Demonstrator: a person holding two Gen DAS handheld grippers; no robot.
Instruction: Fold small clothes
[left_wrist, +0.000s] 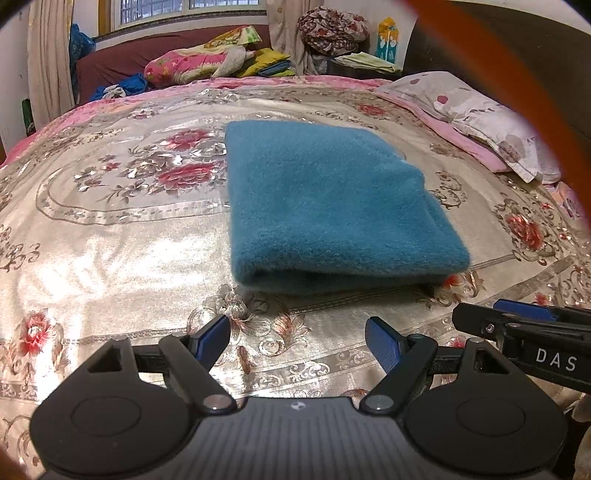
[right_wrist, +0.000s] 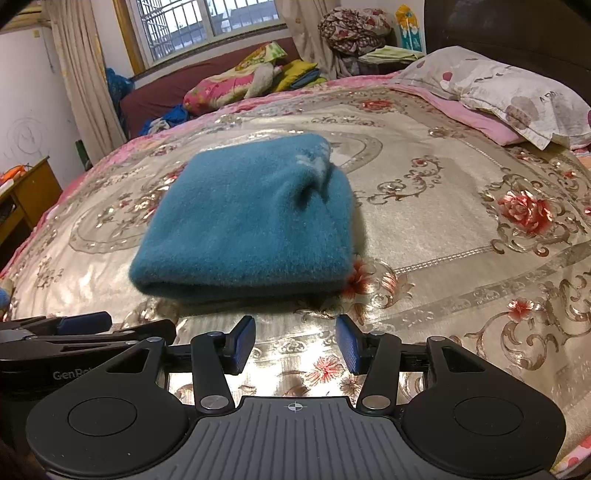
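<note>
A teal fuzzy garment (left_wrist: 325, 206) lies folded into a rectangle on the floral bedspread (left_wrist: 110, 251), its folded edge nearest me. It also shows in the right wrist view (right_wrist: 251, 225), with a small white pattern at its far corner. My left gripper (left_wrist: 297, 345) is open and empty, just short of the garment's near edge. My right gripper (right_wrist: 295, 343) is open and empty, also just short of the near edge. Each gripper shows at the other's side: the right one (left_wrist: 517, 325) and the left one (right_wrist: 85, 325).
A pillow (right_wrist: 517, 92) lies at the bed's right, against a dark headboard. Piled bedding and clothes (right_wrist: 240, 81) sit on a maroon sofa beyond the bed, under a window. A wooden desk (right_wrist: 22, 192) stands at the left.
</note>
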